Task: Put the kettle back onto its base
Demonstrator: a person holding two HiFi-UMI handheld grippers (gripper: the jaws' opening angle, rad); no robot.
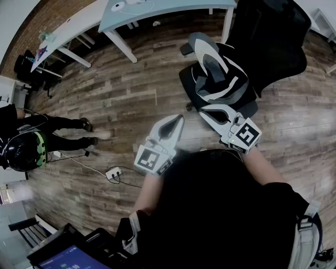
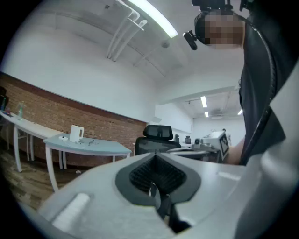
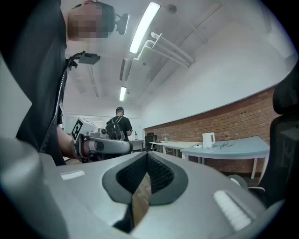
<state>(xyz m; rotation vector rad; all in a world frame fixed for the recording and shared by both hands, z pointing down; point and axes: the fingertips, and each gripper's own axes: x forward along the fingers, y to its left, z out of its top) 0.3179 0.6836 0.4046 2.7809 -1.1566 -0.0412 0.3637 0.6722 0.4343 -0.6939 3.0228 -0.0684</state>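
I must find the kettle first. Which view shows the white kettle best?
The left gripper view: the kettle stands upright on the pale table, unobstructed. The right gripper view shows it smaller. The head view shows only an unclear white shape on that table.

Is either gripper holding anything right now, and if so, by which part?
Nothing is held. The left gripper and the right gripper both have their jaws together with nothing between them; the kettle stands on the far table.
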